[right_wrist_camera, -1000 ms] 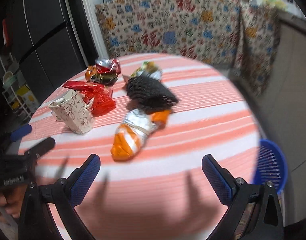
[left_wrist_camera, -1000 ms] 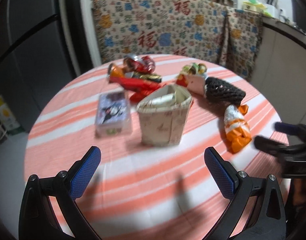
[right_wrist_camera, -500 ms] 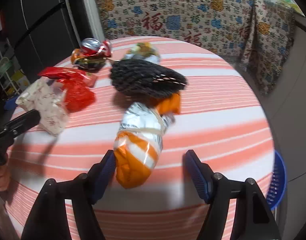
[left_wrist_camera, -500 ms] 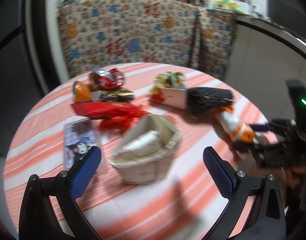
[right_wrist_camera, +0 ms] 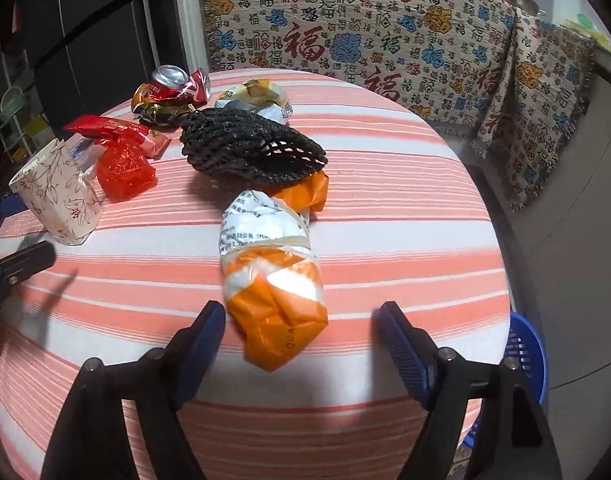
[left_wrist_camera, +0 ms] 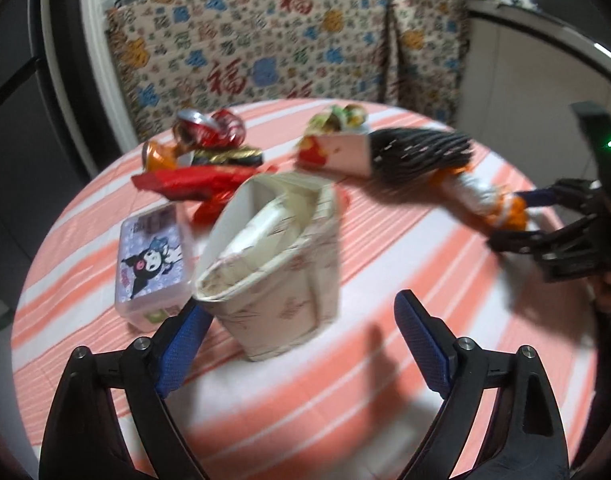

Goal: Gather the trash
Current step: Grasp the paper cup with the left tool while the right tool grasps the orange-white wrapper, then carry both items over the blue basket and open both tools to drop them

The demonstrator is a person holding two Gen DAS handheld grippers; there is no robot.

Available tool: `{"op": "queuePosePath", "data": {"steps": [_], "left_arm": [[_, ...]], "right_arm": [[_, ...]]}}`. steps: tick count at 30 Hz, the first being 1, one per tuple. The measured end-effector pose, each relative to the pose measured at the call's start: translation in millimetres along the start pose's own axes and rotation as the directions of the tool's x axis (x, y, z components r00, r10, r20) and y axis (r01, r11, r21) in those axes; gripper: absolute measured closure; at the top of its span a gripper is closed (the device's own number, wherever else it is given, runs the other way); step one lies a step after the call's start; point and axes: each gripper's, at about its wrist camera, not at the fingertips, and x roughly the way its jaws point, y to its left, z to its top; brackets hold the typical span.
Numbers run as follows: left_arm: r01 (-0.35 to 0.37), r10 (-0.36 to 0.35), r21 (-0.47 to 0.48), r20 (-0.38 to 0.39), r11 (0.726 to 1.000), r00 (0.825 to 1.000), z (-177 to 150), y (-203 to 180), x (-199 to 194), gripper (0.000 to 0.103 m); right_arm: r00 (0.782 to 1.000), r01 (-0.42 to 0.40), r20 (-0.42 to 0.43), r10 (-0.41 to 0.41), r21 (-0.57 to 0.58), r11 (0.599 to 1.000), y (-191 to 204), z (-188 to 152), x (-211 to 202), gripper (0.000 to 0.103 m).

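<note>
Since a moment ago both hand-held grippers have closed in, the left hand-held gripper (left_wrist_camera: 301,332) gaping around the light, crushable paper cup (left_wrist_camera: 277,264), the right hand-held gripper (right_wrist_camera: 301,340) gaping around the soft orange bag (right_wrist_camera: 275,280) on the bench (right_wrist_camera: 405,208), best pinched mid-bundle.

R gripper (right_wrist_camera: 301,332) had its jaws spread wide w/ the near end of the orange-and-white bag (right_wrist_camera: 273,276) between them, pads not touching it. Behind the bag lay a black mesh sleeve (right_wrist_camera: 249,152) touching its far end, then a crushed can (right_wrist_camera: 177,84) & red wrappers (right_wrist_camera: 121,152), w/ a floral paper cup (right_wrist_camera: 57,200) upright at L on the striped table (right_wrist_camera: 405,208). A blue basket (right_wrist_camera: 525,356) sat below the table edge at R.
</note>
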Motion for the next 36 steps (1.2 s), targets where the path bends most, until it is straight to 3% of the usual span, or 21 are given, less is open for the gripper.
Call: {"op": "queuePosePath", "data": {"steps": [3,6,10,12,19,22,23,25,31,36], "left_arm": [[0.019,-0.021,-0.038,-0.035,0.999,0.999,1.2,8.9,8.7,0.026],[-0.020,0.012,-0.072,-0.099,0.997,0.995,3.0,15.1,22.4,0.035],[-0.033,0.023,-0.100,-0.094,0.994,0.995,2.9,17.4,21.9,0.042],[-0.025,0.017,-0.091,-0.087,0.996,0.996,2.4,14.5,20.9,0.055],[-0.048,0.042,-0.081,-0.082,0.996,0.996,2.9,10.0,21.7,0.057],[-0.058,0.052,-0.081,-0.079,0.995,0.996,2.0,8.5,20.4,0.059],[-0.063,0.057,-0.080,-0.077,0.995,0.995,1.8,7.7,19.5,0.060],[-0.070,0.065,-0.080,-0.064,0.994,0.996,0.2,5.5,15.0,0.061],[-0.026,0.024,-0.119,-0.023,0.993,0.999,0.3,-5.1,-15.2,0.062],[0.026,-0.025,-0.084,0.014,0.996,1.000,17.3,-36.6,-39.2,0.062]], "right_arm": [[1.000,-0.011,0.007,0.011,-0.013,1.000,-2.9,1.2,3.7,0.012],[1.000,-0.010,0.016,0.010,-0.007,1.000,-3.7,4.2,7.7,0.007],[1.000,-0.010,0.006,0.010,-0.002,1.000,-3.6,7.2,10.8,0.004],[1.000,-0.016,0.005,0.016,-0.005,1.000,-4.5,8.3,12.7,0.002],[1.000,-0.015,-0.023,0.014,-0.009,1.000,-5.1,13.0,14.4,0.002],[0.999,-0.027,0.038,0.027,-0.009,1.000,-1.8,13.1,3.0,0.002],[0.998,-0.031,0.055,0.032,-0.011,0.999,0.4,13.2,-0.1,0.004],[0.997,-0.043,0.065,0.044,-0.013,0.999,5.0,13.3,-3.0,0.059],[0.994,-0.097,0.061,0.095,0.033,0.995,2.3,11.8,-20.1,0.058],[0.987,-0.151,0.068,0.148,0.044,0.988,-7.2,5.8,-51.9,0.058]]}}
